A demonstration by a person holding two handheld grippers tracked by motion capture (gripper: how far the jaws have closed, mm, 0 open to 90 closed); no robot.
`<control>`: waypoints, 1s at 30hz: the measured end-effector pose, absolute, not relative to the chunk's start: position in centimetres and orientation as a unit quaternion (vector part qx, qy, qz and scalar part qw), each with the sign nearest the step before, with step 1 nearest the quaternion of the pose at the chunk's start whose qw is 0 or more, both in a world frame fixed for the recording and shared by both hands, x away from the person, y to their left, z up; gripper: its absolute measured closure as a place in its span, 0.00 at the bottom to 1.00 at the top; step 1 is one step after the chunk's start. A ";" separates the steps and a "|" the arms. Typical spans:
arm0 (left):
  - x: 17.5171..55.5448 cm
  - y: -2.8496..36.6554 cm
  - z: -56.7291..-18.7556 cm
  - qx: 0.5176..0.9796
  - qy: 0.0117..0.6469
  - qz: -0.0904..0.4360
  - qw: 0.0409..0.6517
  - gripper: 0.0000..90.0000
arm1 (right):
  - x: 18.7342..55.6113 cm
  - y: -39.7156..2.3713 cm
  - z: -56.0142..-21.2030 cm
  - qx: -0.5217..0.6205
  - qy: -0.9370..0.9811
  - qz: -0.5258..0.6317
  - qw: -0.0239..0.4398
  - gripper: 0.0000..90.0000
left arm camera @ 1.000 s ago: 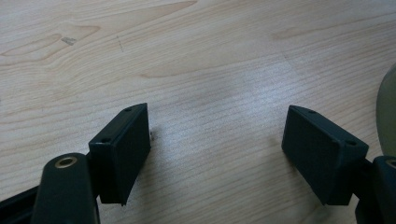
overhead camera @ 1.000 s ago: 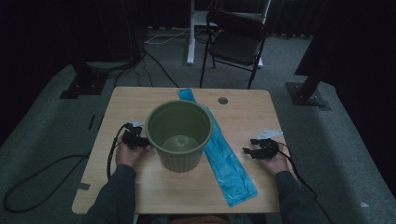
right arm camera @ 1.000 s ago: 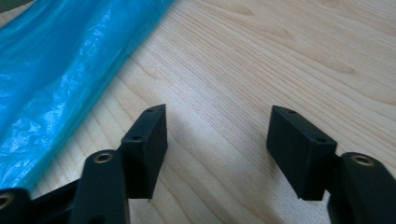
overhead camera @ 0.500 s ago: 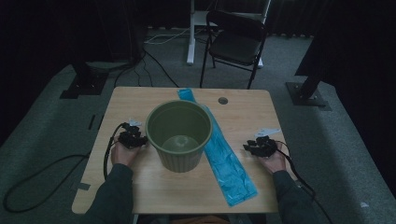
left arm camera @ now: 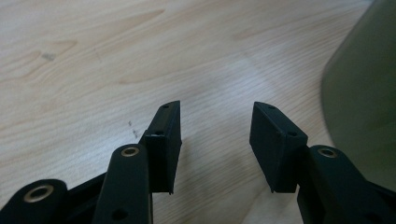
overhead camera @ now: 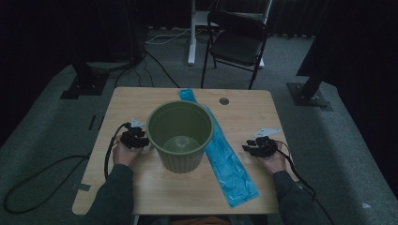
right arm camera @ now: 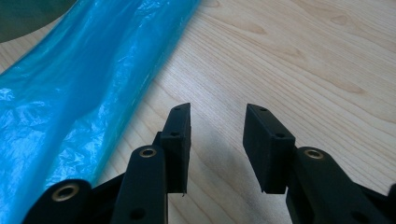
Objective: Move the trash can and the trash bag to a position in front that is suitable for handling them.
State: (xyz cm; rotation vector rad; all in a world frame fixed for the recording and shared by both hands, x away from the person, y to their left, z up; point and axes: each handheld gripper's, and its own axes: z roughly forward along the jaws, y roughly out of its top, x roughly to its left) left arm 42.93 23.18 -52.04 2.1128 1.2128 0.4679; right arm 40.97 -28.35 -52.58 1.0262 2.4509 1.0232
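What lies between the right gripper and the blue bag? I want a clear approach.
Bare wood of the table separates the right gripper from the blue bag in the right gripper view.

I sit in what looks like a dim recording studio or lab room, not a home. Grey carpet (overhead camera: pixel 56 140) covers the floor and black curtains (overhead camera: pixel 47 28) hang all round. My small wooden table (overhead camera: pixel 141 187) stands alone in the middle, with a cable hole (overhead camera: pixel 224 101) near its far edge. Black stand bases (overhead camera: pixel 84 86) rest on the carpet on both sides, and loose cables (overhead camera: pixel 28 187) trail across it. Behind the table are a black folding chair (overhead camera: pixel 237 44) and the white leg of a desk (overhead camera: pixel 191 33).
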 end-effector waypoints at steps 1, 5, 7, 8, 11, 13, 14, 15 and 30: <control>42.9 23.2 -51.9 0.806 0.460 0.179 0.327 0.59 | 41.0 -28.2 -52.6 0.353 0.854 0.353 0.146 0.68; 42.8 23.0 -51.6 0.806 0.451 0.179 0.339 0.59 | 40.9 -27.9 -52.6 0.350 0.858 0.348 0.143 0.68; 42.7 22.8 -51.3 0.806 0.445 0.181 0.346 0.59 | 40.9 -27.7 -52.6 0.347 0.859 0.350 0.140 0.67; 42.7 22.8 -51.3 0.806 0.445 0.181 0.346 0.59 | 40.9 -27.7 -52.6 0.347 0.859 0.350 0.140 0.67; 42.5 22.3 -51.0 0.807 0.435 0.179 0.358 0.59 | 41.0 -27.5 -52.6 0.344 0.860 0.351 0.138 0.66; 42.4 22.1 -50.9 0.808 0.429 0.177 0.362 0.59 | 41.0 -27.3 -52.5 0.343 0.860 0.352 0.136 0.65; 42.4 22.0 -50.9 0.810 0.424 0.173 0.366 0.59 | 40.9 -27.3 -52.5 0.343 0.860 0.352 0.136 0.65; 42.4 21.9 -50.9 0.810 0.420 0.169 0.373 0.59 | 40.9 -27.2 -52.5 0.341 0.860 0.353 0.137 0.64; 42.1 21.3 -50.7 0.819 0.394 0.164 0.383 0.61 | 40.9 -26.3 -52.4 0.336 0.863 0.355 0.127 0.58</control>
